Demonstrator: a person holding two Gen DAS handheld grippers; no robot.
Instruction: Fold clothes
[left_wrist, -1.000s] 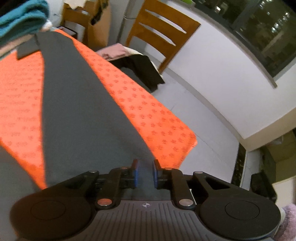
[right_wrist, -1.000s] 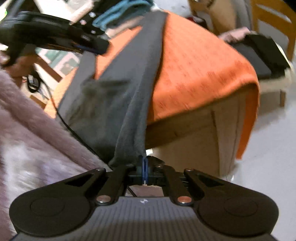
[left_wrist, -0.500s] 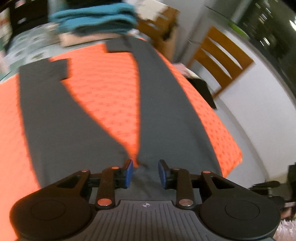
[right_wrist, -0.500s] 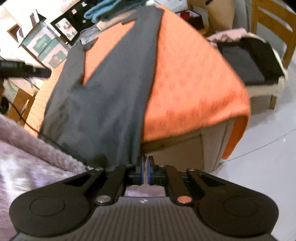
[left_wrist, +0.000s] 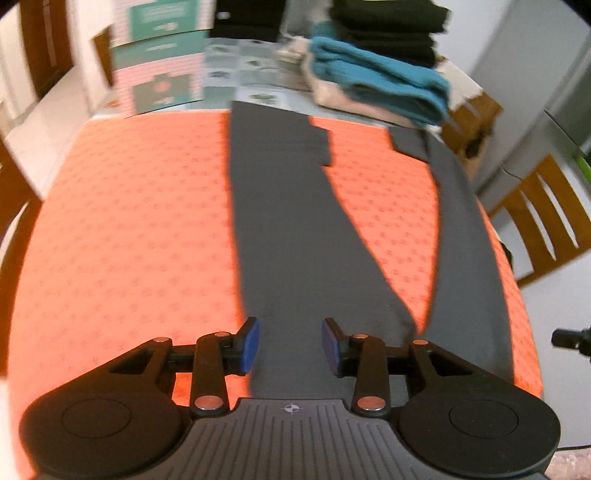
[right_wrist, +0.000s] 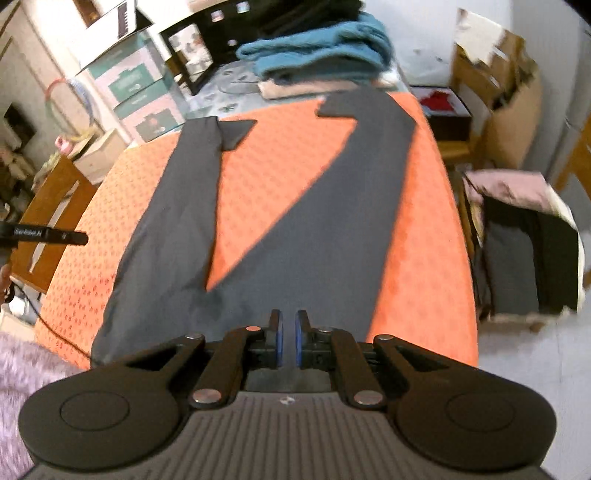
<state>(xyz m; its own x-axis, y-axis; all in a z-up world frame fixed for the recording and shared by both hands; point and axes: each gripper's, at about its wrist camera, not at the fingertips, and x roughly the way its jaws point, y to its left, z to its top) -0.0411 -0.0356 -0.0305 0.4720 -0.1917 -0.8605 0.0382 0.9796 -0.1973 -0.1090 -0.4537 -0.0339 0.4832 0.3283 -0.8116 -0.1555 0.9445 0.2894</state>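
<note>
Dark grey trousers (left_wrist: 295, 240) lie flat on the orange tablecloth (left_wrist: 122, 221), legs spread in a V toward the far edge. My left gripper (left_wrist: 290, 345) is open, its blue pads wide apart above the left leg near the waist end, holding nothing. In the right wrist view the trousers (right_wrist: 332, 229) run away from my right gripper (right_wrist: 288, 339). It hovers over the waist end with its pads a narrow gap apart and no cloth visible between them. The waistband itself is hidden under both grippers.
A folded teal and beige pile (left_wrist: 380, 81) and black folded clothes sit at the table's far end, with boxes (left_wrist: 162, 70) behind. Wooden chairs (left_wrist: 543, 221) (right_wrist: 48, 206) stand on both sides. A chair with dark clothes (right_wrist: 517, 240) is right of the table.
The right gripper let go of the trouser waist it held hanging off the table edge; the trousers now lie flat. The left gripper opened wider and swung left to face the far end.
</note>
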